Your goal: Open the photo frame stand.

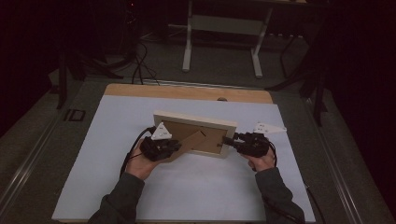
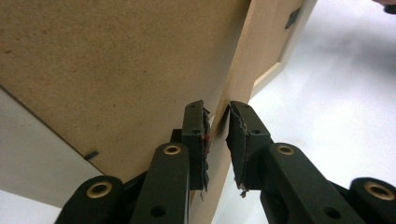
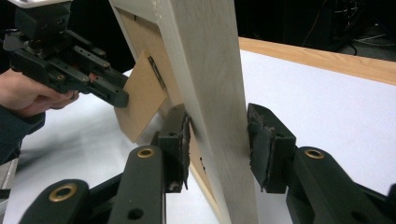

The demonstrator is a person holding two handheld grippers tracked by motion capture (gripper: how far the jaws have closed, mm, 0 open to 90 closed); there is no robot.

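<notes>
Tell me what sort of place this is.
Probably a lab or workshop set up for recording. A white table stands on a dark floor, cables trail behind it, and a metal stand sits at the back. A person works a picture frame with two grippers.

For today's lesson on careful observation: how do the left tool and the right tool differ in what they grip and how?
The left tool pinches the thin brown stand flap of the picture frame, jaws nearly together; the right tool spans the frame's thick pale wooden edge, jaws much wider. The left tool sits at the frame's back, the right tool at its side. Both are black, hand-held and shut on the same frame.
</notes>
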